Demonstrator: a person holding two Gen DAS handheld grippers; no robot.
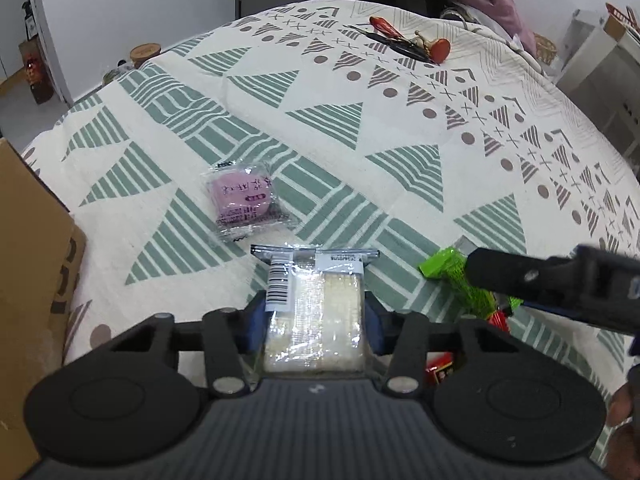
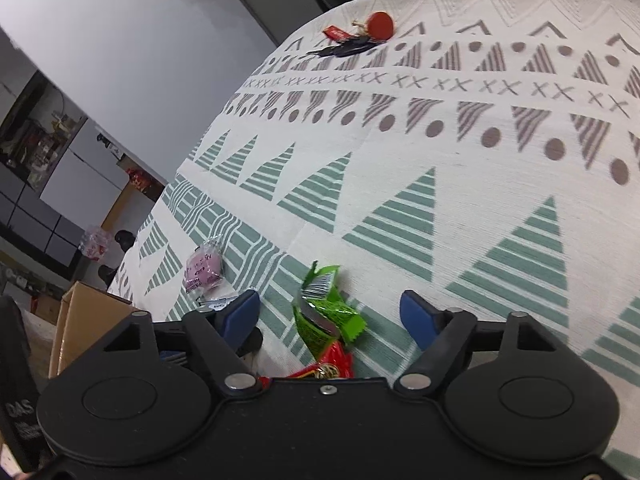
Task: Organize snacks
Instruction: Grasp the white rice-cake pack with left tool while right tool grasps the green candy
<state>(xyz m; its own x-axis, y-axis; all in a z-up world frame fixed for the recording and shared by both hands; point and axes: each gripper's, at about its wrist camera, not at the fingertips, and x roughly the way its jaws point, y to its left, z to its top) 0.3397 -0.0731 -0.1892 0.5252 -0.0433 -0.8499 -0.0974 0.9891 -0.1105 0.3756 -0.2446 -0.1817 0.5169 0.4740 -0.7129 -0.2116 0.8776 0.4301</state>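
Note:
A clear-wrapped pack of pale rice crackers (image 1: pixel 340 296) lies on the patterned tablecloth (image 1: pixel 360 128). My left gripper (image 1: pixel 315 312) is shut on it, blue pads against its two long sides. To the right lies a green snack packet (image 1: pixel 448 268), with a finger of my right gripper (image 1: pixel 520 276) over its near end. In the right wrist view my right gripper (image 2: pixel 329 311) stands open astride the green packet (image 2: pixel 346 315), pads clear of it. A red packet (image 2: pixel 334 360) lies just below it. A pink snack in clear wrap (image 1: pixel 244 200) (image 2: pixel 202 268) lies farther out.
An open cardboard box (image 1: pixel 28 280) (image 2: pixel 80 320) stands at the left edge of the table. Keys with red tags (image 1: pixel 412 42) (image 2: pixel 360 36) lie at the far side. A red packet (image 1: pixel 440 368) shows under my left gripper's right side.

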